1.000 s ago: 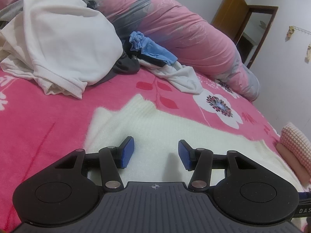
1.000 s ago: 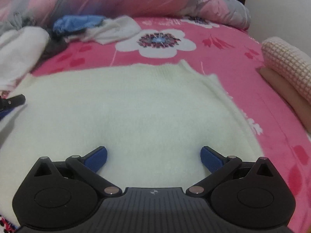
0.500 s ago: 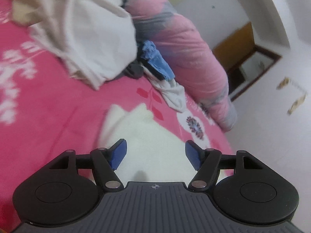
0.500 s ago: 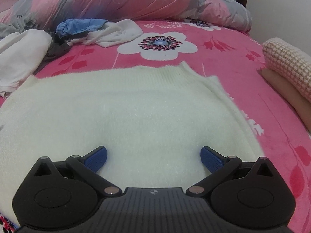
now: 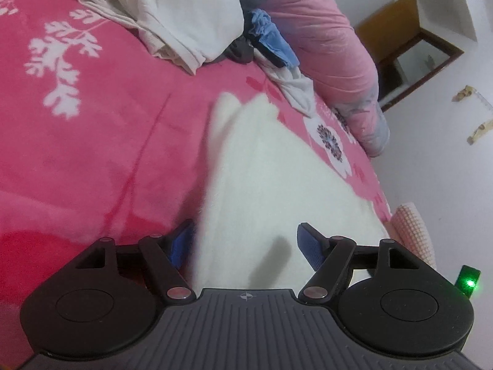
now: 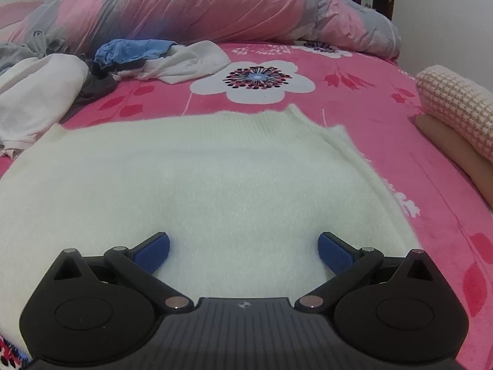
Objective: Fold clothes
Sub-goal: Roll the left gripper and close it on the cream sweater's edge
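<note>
A cream-white knit sweater (image 5: 277, 178) (image 6: 215, 178) lies flat on the pink flowered bed cover (image 5: 92, 154). My left gripper (image 5: 245, 245) hangs low over the sweater's left edge. Its jaws are opening, and the fuzzy edge runs just inside the left blue pad (image 5: 181, 243). Neither pad presses on the cloth. My right gripper (image 6: 243, 251) stands open wide just above the near part of the sweater, with only flat knit showing between its pads.
A heap of white clothes (image 5: 185, 9) (image 6: 34, 98) and a blue garment (image 5: 271, 43) (image 6: 132, 51) lie behind the sweater. A pink and grey duvet roll (image 6: 215, 3) runs along the back. A folded pink checked item (image 6: 456, 104) lies at the right, near a wall.
The left wrist view has rolled and shifted towards the sweater's left edge, and the left jaws have spread wider. The right gripper has kept still and open.
</note>
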